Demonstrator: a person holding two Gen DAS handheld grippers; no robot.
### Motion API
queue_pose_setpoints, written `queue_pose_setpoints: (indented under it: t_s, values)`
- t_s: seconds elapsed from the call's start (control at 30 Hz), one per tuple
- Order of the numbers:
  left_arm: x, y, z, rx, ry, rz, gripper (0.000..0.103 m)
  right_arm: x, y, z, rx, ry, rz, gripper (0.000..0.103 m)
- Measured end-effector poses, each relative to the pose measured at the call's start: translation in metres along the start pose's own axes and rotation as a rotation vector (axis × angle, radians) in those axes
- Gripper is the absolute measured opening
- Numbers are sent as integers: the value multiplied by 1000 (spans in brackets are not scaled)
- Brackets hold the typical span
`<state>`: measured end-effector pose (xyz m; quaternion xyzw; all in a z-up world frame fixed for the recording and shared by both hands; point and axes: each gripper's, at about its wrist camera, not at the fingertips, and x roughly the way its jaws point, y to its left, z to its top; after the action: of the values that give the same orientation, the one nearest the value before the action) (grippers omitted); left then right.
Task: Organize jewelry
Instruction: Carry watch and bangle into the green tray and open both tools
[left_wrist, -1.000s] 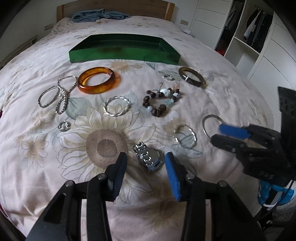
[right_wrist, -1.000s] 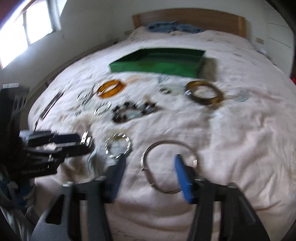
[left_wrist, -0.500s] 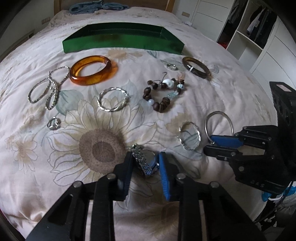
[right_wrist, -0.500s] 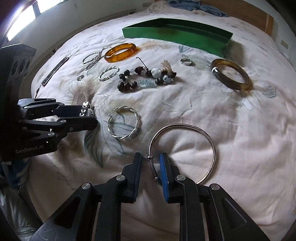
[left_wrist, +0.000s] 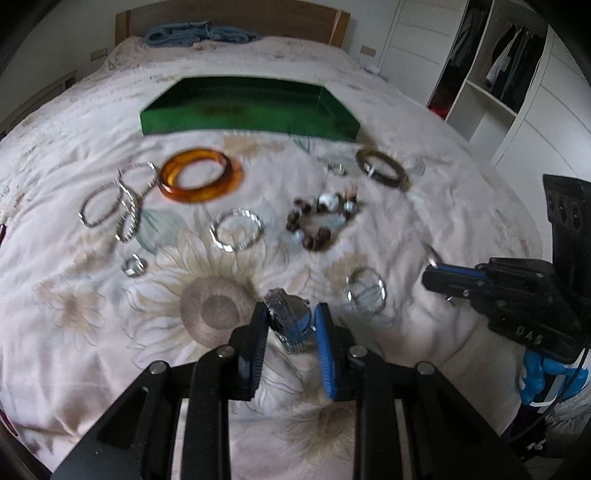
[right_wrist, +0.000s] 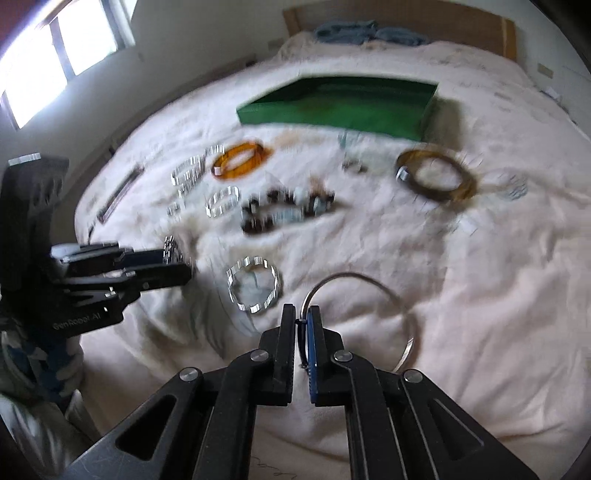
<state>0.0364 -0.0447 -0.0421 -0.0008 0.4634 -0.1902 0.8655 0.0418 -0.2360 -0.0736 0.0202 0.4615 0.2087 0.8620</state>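
The silver watch (left_wrist: 290, 320) sat pinched between the pads of the left gripper (left_wrist: 291, 328), jaws narrowed onto it after closing in, low on the sunflower-print bedspread (left_wrist: 92, 332). Over on the other side, the right gripper (right_wrist: 302, 325) had just squeezed all the way down on the rim of the thin silver bangle (right_wrist: 369, 291) — the hoop stuck out past its tips, whether it was clear of the cloth I could not tell. Between the two lay a twisted silver ring bracelet (left_wrist: 365, 290), untouched. Farther up the bed the rest of the jewelry was spread out: a beaded bracelet (left_wrist: 319, 221), another twisted silver bracelet (left_wrist: 236, 230), a small ring (left_wrist: 133, 266), a silver chain (left_wrist: 114, 201), an amber bangle (left_wrist: 199, 175) and a dark bangle (left_wrist: 382, 171). Beyond them all stood the green tray (left_wrist: 247, 123), nothing visible inside — and a blue cloth (left_wrist: 199, 35) lay by the headboard. Both views were motion-blurred.
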Motion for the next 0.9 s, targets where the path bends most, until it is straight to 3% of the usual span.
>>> queue_pose_setpoints:
  t_s: [0.27, 0.53, 0.73, 0.9]
  values:
    - [-36, 22, 35, -64, -107, -29, 24, -49, -2, 36, 58, -177, 13, 6]
    - [-49, 53, 107, -138, -207, -22, 24, -80, -13, 112, 77, -332, -12, 6]
    - [-27, 78, 167, -179, -228, 26, 24, -73, -21, 180, 85, -412, -56, 6]
    - [6, 100, 209, -214, -224, 46, 24, -35, -34, 212, 107, -403, -81, 6]
